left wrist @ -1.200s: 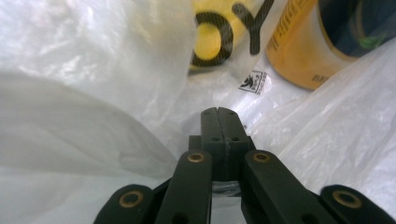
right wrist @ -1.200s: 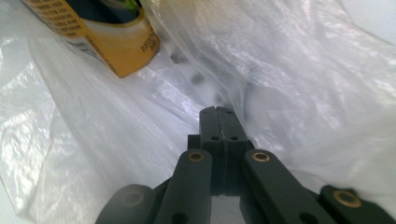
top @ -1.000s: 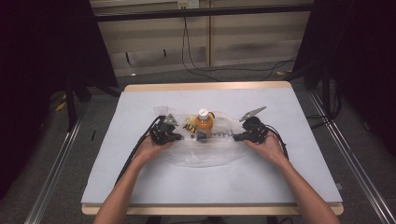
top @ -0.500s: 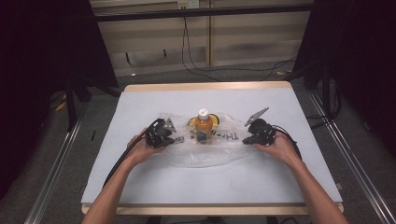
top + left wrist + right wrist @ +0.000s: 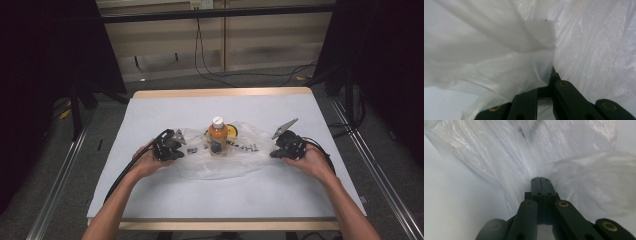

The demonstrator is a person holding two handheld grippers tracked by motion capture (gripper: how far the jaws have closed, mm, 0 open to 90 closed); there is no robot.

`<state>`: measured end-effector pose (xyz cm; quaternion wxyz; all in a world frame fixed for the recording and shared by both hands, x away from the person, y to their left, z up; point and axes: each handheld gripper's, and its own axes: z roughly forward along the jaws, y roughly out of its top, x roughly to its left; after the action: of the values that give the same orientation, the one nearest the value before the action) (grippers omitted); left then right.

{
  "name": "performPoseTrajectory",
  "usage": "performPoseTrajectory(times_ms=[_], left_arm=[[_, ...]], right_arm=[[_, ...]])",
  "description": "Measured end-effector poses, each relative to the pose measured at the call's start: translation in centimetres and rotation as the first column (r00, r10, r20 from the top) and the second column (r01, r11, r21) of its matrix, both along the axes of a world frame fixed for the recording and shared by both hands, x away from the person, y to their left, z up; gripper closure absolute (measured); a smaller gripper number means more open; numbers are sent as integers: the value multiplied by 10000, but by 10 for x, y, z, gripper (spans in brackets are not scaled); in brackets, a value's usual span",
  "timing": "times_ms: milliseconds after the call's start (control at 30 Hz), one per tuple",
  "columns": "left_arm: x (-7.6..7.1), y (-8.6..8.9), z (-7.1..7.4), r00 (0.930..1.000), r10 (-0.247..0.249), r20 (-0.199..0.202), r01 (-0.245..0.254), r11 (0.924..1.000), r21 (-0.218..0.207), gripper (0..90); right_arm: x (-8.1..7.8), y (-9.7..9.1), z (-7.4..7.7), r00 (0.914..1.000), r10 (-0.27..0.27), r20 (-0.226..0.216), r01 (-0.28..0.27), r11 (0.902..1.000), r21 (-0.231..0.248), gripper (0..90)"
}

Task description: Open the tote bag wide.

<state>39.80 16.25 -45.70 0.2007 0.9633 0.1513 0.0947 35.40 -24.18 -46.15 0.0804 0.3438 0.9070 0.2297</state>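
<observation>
A clear plastic bag point(image 5: 235, 157) with black lettering lies spread across the middle of the white table point(image 5: 150, 115). An orange bottle point(image 5: 218, 136) with a white cap stands upright at its centre. My left gripper point(image 5: 179, 150) pinches the bag's left edge, jaws shut on the film point(image 5: 519, 57). On the other side, my right gripper point(image 5: 274, 152) is shut on the bag's right edge point(image 5: 564, 167). The bag is stretched between the two grippers.
A yellow round thing point(image 5: 231, 131) shows just behind the bottle. Metal rails point(image 5: 60, 190) run along both sides of the table. Cables point(image 5: 220, 75) lie on the floor beyond the far edge.
The right hand has drawn its edge of the bag out to the right, and the left hand has shifted slightly left. The bag lies wider and flatter around the bottle.
</observation>
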Motion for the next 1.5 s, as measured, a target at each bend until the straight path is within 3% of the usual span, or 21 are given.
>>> performPoseTrajectory(times_ms=[400, 467, 567, 600, 633, 667, 733, 767, 867, 933, 967, 1000, 1033, 1067, 1100, 1133, 1233, 1267, 1367, 1433, 1500], left_arm=[[-3, 5, -1, 10000, 31, -28, -32, 9997, -261, 900], [-4, 5, -1, 10000, 66, -1, -66, 9996, -279, 900], [-3, 9, -3, 9997, 225, -138, -236, 9958, -883, 900], [-2, 12, -5, 9988, 377, -300, -412, 9908, -1291, 900], [-2, 14, -6, 9985, 415, -357, -462, 9886, -1436, 900], [-2, 15, -7, 9975, 528, -479, -607, 9815, -1816, 900], [-3, 16, -7, 9976, 466, -514, -560, 9782, -2000, 900], [-3, 15, -6, 9977, 462, -502, -561, 9742, -2188, 900], [-7, 13, 1, 9981, 268, -546, -406, 9622, -2693, 900], [-11, 11, 7, 9994, 161, -314, -249, 9522, -3046, 900], [-14, 11, 11, 9990, 161, -426, -294, 9421, -3341, 900], [-15, 11, 13, 9994, 142, -325, -245, 9389, -3434, 900], [-16, 11, 17, 9994, 71, -340, -182, 9405, -3392, 900], [-18, 11, 17, 9995, 57, -306, -164, 9319, -3622, 900], [-20, 11, 20, 9997, 100, -214, -171, 9322, -3616, 900], [-22, 12, 22, 9995, 47, -307, -162, 9222, -3864, 900], [-27, 14, 29, 9990, 286, -355, -404, 9147, -4021, 900], [-28, 14, 31, 9991, 210, -375, -350, 9040, -4261, 900], [-35, 15, 38, 9990, -57, -452, -149, 8970, -4418, 900], [-38, 11, 42, 9991, -267, -324, 103, 9039, -4276, 900], [-42, 4, 45, 9981, -557, -248, 398, 9034, -4270, 900]], right_arm=[[-11, -18, 2, 9999, -131, 14, 132, 9991, -393, 900], [-11, -20, 2, 9997, -224, 1, 224, 9993, -287, 900], [-11, -20, 2, 9996, -273, 1, 273, 9994, -197, 900], [-11, -20, 1, 9995, -301, -17, 301, 9995, -24, 900], [-10, -21, 0, 9997, -252, 47, 251, 9995, 165, 900], [-10, -21, 1, 9996, -269, 62, 268, 9995, 188, 900], [-9, -20, 4, 9994, -306, 162, 294, 9969, 726, 900], [-7, -19, 7, 9987, -235, 446, 184, 9935, 1119, 900], [-7, -13, 16, 9979, -255, 597, 144, 9836, 1798, 900], [-7, -8, 21, 9968, -63, 795, -101, 9791, 2032, 900], [-7, -6, 23, 9964, -56, 850, -119, 9790, 2037, 900], [-7, -3, 25, 9961, 42, 882, -239, 9745, 2233, 900], [-7, -2, 27, 9962, 71, 866, -276, 9710, 2374, 900], [-7, 1, 28, 9956, 144, 926, -354, 9727, 2295, 900], [-7, 4, 30, 9952, 255, 944, -460, 9742, 2211, 900], [-6, 7, 33, 9952, 300, 932, -504, 9730, 2253, 900], [-2, 20, 42, 9917, 579, 1146, -774, 9817, 1739, 900], [1, 26, 45, 9914, 717, 1093, -905, 9799, 1776, 900], [7, 37, 46, 9913, 918, 946, -1060, 9818, 1579, 900], [12, 42, 46, 9904, 1067, 875, -1196, 9799, 1594, 900], [18, 50, 49, 9897, 1173, 823, -1291, 9790, 1577, 900]])
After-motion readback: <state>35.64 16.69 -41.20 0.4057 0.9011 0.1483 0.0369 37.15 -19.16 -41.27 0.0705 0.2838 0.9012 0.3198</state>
